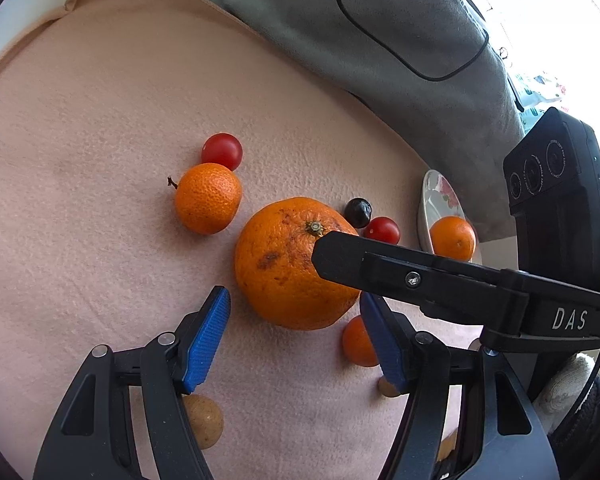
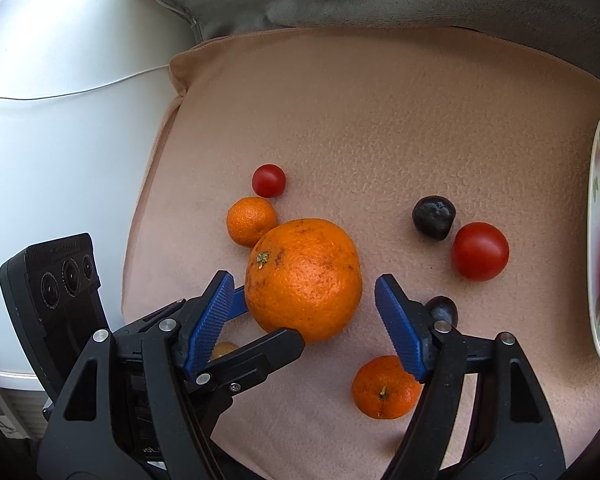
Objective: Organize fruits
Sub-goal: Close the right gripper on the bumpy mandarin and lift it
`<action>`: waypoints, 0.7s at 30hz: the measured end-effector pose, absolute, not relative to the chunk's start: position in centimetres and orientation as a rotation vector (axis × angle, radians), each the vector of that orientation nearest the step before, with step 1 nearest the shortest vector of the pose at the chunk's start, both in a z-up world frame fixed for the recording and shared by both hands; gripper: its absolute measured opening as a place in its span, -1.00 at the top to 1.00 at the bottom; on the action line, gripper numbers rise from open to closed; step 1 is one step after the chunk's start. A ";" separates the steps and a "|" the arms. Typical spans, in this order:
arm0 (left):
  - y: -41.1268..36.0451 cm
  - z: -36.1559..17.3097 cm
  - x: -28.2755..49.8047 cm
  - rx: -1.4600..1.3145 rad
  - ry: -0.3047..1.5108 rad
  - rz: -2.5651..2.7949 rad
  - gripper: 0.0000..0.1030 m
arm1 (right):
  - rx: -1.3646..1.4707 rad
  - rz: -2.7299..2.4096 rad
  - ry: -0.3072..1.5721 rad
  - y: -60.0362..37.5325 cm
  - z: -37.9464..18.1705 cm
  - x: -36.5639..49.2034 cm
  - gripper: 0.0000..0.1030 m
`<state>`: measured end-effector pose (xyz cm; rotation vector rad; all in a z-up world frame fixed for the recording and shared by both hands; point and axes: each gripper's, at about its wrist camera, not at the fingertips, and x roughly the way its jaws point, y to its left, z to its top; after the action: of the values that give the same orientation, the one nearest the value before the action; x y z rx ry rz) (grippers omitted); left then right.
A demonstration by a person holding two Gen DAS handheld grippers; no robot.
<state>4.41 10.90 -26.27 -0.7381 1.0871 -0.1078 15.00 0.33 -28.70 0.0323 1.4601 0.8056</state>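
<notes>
On the black arm of my right gripper (image 2: 304,312), crossing the left wrist view, I could read the white letters "DAS"; the print ringing the camera lenses on both rigs was too small to make out.

The fruit lay on a pale peach fleece cloth (image 2: 380,120) over a cushion, with a grey blanket (image 1: 300,12) carrying a black cable (image 1: 416,68) behind it, a white surface to the far left and bright window glare to the far right. A flowered plate (image 1: 430,200) stood at the right edge with a mandarin (image 1: 453,238) on it.

The big orange (image 2: 303,278) sat mid-cloth. My left gripper (image 1: 296,320) had its blue fingers (image 1: 206,340) standing wide with the near side of the orange just between their tips, nothing pressed. My right gripper's fingers were also wide, flanking the orange on either side without touching that I could see.

Around it lay a small mandarin (image 2: 252,227) touching its far-left side, a cherry tomato (image 2: 269,180) beyond that, a dark plum (image 2: 434,217) and a larger tomato (image 2: 480,251) to the right, and another mandarin (image 2: 385,388) near
</notes>
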 end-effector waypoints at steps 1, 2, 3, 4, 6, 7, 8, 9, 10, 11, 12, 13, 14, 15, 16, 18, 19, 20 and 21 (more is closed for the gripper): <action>10.9 -26.3 4.4 -0.737 1.087 -0.110 -0.30 | 0.037 0.807 1.464 0.3 -28.7 15.1 -0.49; 11.1 -26.4 4.1 -0.734 1.087 -0.111 -0.30 | 0.039 0.810 1.466 0.4 -28.7 15.1 -0.49; 11.2 -26.4 4.1 -0.733 1.087 -0.110 -0.30 | 0.039 0.810 1.467 0.4 -28.7 15.2 -0.48; 11.1 -26.4 4.2 -0.734 1.085 -0.112 -0.29 | 0.038 0.810 1.468 0.5 -28.7 15.2 -0.48; 11.1 -26.3 4.4 -0.733 1.083 -0.116 -0.28 | 0.045 0.813 1.474 0.6 -28.8 15.3 -0.43; 11.0 -26.3 4.4 -0.731 1.081 -0.117 -0.27 | 0.048 0.813 1.480 0.6 -28.9 15.4 -0.37; 10.9 -26.2 4.5 -0.730 1.079 -0.121 -0.25 | 0.049 0.810 1.482 0.5 -29.0 15.4 -0.33; 10.8 -26.2 4.6 -0.727 1.078 -0.126 -0.23 | 0.049 0.807 1.482 0.5 -29.0 15.4 -0.31; 11.0 -26.2 4.4 -0.721 1.078 -0.127 -0.23 | 0.054 0.808 1.482 0.4 -29.0 15.5 -0.30; 11.0 -26.2 4.3 -0.719 1.077 -0.128 -0.23 | 0.060 0.809 1.482 0.5 -29.0 15.6 -0.29; 11.0 -26.1 4.3 -0.717 1.077 -0.129 -0.22 | 0.064 0.811 1.483 0.5 -29.1 15.6 -0.28; 11.1 -26.1 4.3 -0.716 1.077 -0.131 -0.22 | 0.067 0.814 1.482 0.4 -29.0 15.6 -0.27; 11.1 -26.1 4.3 -0.714 1.078 -0.132 -0.22 | 0.068 0.817 1.480 0.4 -29.0 15.7 -0.26; 11.1 -26.0 4.2 -0.710 1.078 -0.132 -0.21 | 0.069 0.819 1.478 0.3 -28.9 15.6 -0.26; 11.0 -25.9 4.3 -0.705 1.078 -0.130 -0.21 | 0.071 0.820 1.476 0.2 -28.9 15.6 -0.25; 10.9 -25.7 4.3 -0.696 1.077 -0.127 -0.21 | 0.081 0.820 1.474 -0.2 -28.7 15.6 -0.25; 10.8 -25.6 4.3 -0.693 1.077 -0.126 -0.21 | 0.085 0.822 1.473 -0.5 -28.6 15.6 -0.25; 10.7 -25.6 4.4 -0.691 1.078 -0.126 -0.21 | 0.088 0.822 1.472 -0.6 -28.6 15.6 -0.24; 10.6 -25.5 4.4 -0.689 1.078 -0.127 -0.21 | 0.090 0.821 1.469 -0.8 -28.5 15.5 -0.24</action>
<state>4.41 10.61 -25.47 -0.6892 1.0780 -0.1271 15.52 -0.75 -28.46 0.0898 1.4691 0.8207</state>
